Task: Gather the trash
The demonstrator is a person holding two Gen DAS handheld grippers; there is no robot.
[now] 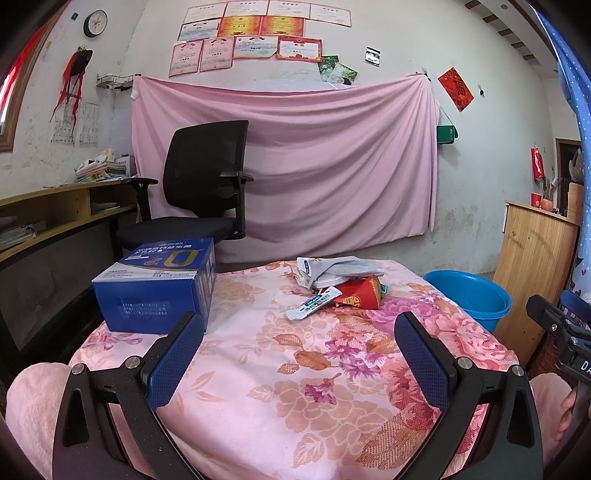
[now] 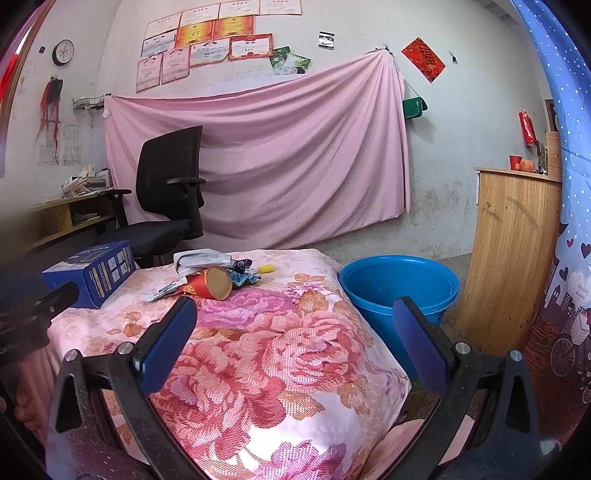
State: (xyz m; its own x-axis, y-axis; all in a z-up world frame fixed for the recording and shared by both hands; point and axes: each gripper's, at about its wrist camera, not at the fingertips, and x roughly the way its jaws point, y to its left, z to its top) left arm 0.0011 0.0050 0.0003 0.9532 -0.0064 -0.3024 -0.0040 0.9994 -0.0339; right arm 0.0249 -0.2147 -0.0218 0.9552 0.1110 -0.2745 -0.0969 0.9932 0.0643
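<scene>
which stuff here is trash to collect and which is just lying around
Part of the job:
red paper cup lying on its side
white sachet
crumpled wrappers
blue bucket, the likely bin
left claw and right claw, both open

Just lying about:
blue box
office chair
grey cloth, unclear

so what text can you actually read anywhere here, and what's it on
"DA": on the right hand-held gripper, cut off at the frame edge.
Blue box: print too small to read.
White sachet: lettering blurred.
Wall certificates: too small.
Red cup: mark unreadable.
</scene>
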